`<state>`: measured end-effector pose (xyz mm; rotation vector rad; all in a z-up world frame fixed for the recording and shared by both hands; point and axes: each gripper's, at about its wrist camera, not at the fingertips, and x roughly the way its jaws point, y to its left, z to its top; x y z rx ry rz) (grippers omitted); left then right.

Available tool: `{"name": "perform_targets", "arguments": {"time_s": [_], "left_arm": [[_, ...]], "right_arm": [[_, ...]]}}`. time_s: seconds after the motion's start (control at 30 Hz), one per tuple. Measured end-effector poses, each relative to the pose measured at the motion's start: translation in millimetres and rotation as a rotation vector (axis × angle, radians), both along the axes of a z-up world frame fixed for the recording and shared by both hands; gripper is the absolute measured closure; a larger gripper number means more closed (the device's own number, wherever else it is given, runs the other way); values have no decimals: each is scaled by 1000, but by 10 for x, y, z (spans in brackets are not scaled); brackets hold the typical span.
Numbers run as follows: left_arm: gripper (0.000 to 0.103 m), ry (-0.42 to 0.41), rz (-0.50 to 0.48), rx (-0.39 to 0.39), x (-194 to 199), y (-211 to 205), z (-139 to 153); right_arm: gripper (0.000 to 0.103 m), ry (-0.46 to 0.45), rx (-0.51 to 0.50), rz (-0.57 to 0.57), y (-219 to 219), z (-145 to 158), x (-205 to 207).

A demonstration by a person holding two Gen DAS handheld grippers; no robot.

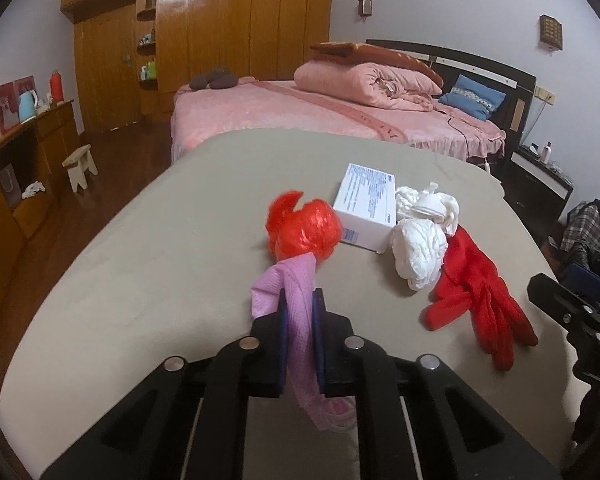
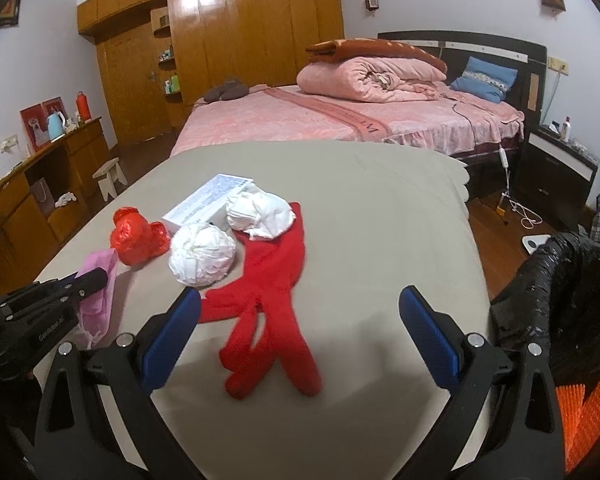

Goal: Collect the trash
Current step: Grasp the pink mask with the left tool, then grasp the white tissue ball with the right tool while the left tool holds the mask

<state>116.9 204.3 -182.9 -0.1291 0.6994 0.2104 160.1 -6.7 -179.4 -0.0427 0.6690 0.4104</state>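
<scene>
The left gripper (image 1: 299,312) is clamped on a pink mask (image 1: 296,300), which is lifted off the beige table (image 1: 160,220) and hangs limp between the pads. The right gripper (image 2: 300,320) is spread wide, nothing held. Just ahead of it a red glove (image 2: 268,300) is laid, its long axis running toward the camera, fingers nearest the jaws. Farther on, two white paper wads (image 2: 202,254), a crumpled red wrapper (image 2: 138,240) and a white box (image 2: 208,202) are clustered. A black trash bag (image 2: 556,288) is seen off the right side, so the right hand is judged nearer to both glove and bag.
</scene>
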Motion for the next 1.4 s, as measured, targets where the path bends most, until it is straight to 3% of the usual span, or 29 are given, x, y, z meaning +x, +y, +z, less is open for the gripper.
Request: {"name": "perform_targets", "arguments": {"time_s": [0.3, 0.73, 1.0, 1.17, 1.4], "left_arm": [[92, -19, 23, 48, 48, 131, 65], [92, -26, 56, 40, 110, 320, 23], [92, -33, 68, 29, 109, 374, 10], [92, -35, 68, 31, 103, 375, 2], [92, -32, 67, 38, 99, 362, -8]], "right_arm": [[7, -8, 17, 59, 325, 59, 121], [7, 25, 0, 107, 778, -28, 406], [31, 77, -40, 154, 955, -131, 421], [63, 101, -39, 187, 987, -167, 421], [70, 102, -10, 192, 938, -144, 407]]}}
